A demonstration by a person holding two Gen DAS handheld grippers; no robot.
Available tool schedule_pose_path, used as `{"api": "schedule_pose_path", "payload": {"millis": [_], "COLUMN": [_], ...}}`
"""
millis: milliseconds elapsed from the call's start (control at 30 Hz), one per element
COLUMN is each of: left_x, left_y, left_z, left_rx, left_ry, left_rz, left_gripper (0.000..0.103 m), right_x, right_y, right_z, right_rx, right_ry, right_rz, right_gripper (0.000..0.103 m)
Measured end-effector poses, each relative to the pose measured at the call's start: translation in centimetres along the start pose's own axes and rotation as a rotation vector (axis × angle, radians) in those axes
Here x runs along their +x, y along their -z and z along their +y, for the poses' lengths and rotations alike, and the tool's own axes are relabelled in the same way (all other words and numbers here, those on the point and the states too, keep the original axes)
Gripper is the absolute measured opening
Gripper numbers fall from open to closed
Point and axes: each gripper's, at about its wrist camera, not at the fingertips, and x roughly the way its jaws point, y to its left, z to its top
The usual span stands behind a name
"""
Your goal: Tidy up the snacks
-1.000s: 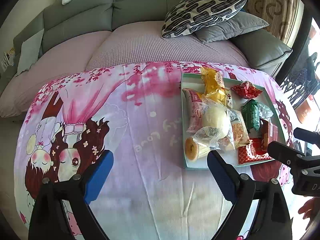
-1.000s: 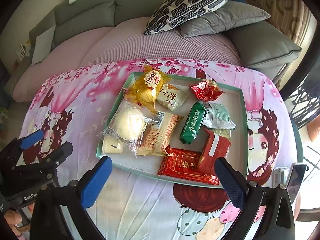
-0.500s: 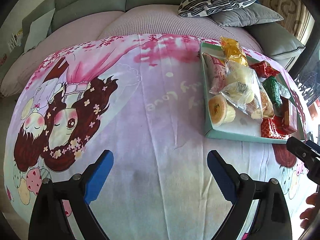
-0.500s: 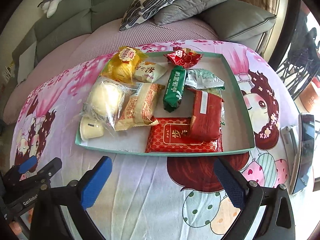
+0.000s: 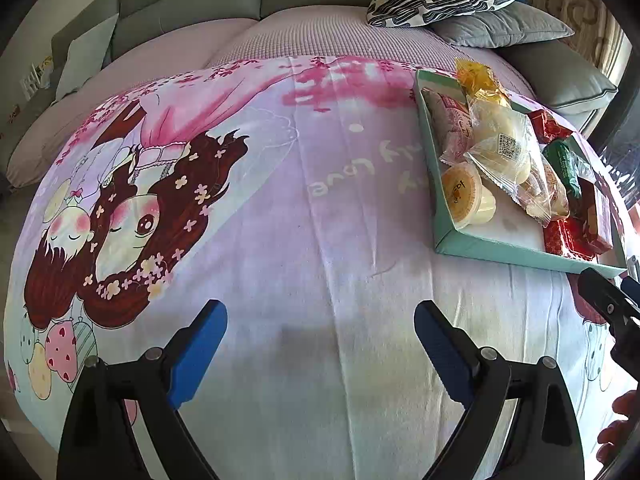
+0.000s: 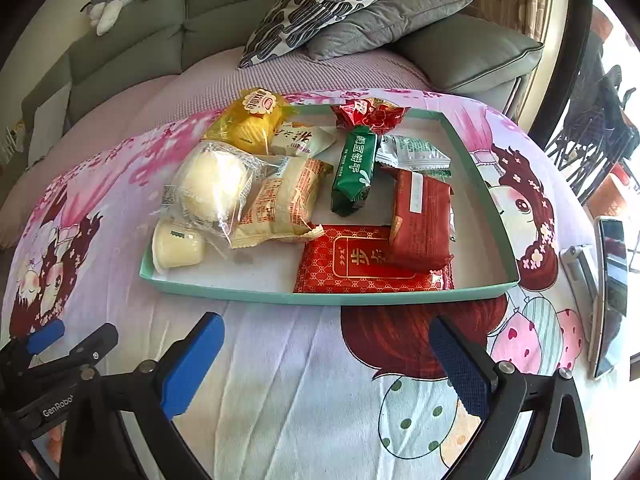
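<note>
Hovering over the cartoon-print tabletop cloth (image 6: 280,380), both grippers hold nothing: left gripper (image 5: 320,344) and right gripper (image 6: 326,354) fingers spread wide. Snacks all lie in the teal tray (image 6: 400,298), centre of the right view, upper right of the left. Fits either pre-sorting or finished; can't tell which.

Cloth (image 6: 280,380): cartoon print, spread over the desk.
Phone (image 6: 610,292): propped at the right edge.
Pillows (image 6: 320,4): stacked on the sofa (image 6: 132,48).
</note>
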Motion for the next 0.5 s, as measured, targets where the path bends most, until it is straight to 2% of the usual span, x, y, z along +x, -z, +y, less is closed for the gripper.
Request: {"api": "schedule_pose_path", "payload": {"millis": [500], "left_x": [0.7], "left_y": [0.3], "left_z": [1.0], "left_rx": [-0.016], "left_ry": [-0.054], "left_rz": [-0.013], "left_gripper": [0.095], "right_x": [1.3], "right_y": [0.5], "right_z": [1.6], "right_rx": [-0.054], "right_ry": [0.015], "right_rz": [0.001], "right_gripper": [0.103]}}
